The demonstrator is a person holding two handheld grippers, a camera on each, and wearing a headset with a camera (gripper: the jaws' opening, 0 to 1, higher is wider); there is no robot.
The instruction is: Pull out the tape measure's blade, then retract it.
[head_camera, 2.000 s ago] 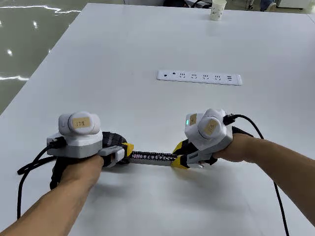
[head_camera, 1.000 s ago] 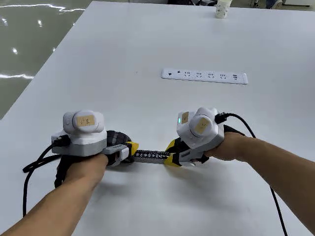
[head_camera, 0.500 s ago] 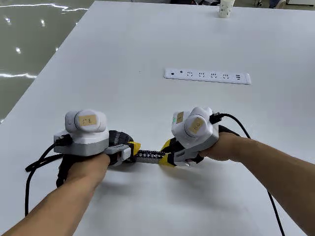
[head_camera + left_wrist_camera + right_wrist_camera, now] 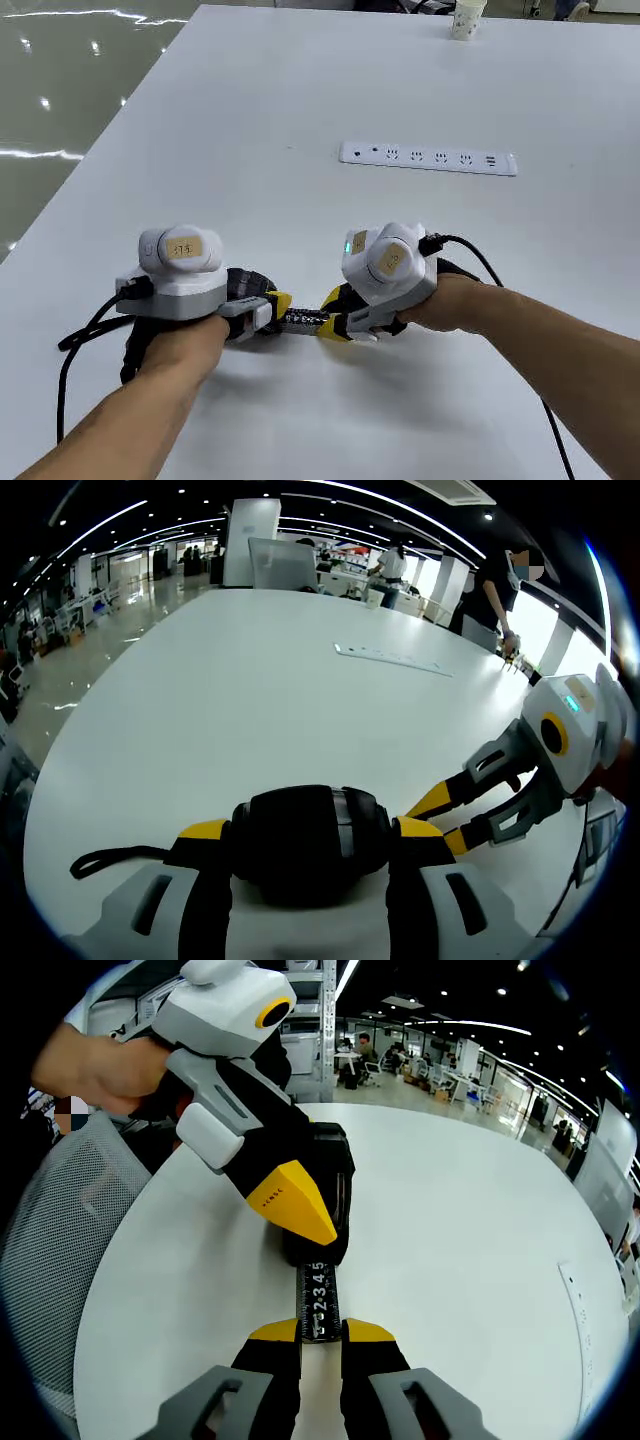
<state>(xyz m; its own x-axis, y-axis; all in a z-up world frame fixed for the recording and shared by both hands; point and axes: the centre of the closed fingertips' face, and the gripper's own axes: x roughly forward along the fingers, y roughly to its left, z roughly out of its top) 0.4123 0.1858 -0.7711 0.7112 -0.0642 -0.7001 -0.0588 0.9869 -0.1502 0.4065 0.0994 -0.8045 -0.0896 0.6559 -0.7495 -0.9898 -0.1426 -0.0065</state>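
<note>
White table [image 4: 300, 120]. Both forearms come in from the near edge and converge. Left hand [image 4: 180, 345] holds the left gripper [image 4: 265, 308] roughly level, pointing right. Right hand [image 4: 440, 300] holds the right gripper [image 4: 335, 322] pointing left, nose tilted down toward the tabletop. The tips face each other, close together, near side of the table.

Tape measure [image 4: 310, 835]: black rounded case on the table, between the left gripper's yellow-tipped jaws, which are clamped on its sides. A black strap loop [image 4: 100, 862] lies on the table beside the case.

Blade [image 4: 319, 1300]: a short length is out, running right from the case, low over the table. It is black with white numerals. The right gripper's jaws are almost closed, pinching the blade's end between the yellow tips.

Power strip [image 4: 428, 158] on the far side, well apart. Paper cup [image 4: 466, 20] at the far edge.
</note>
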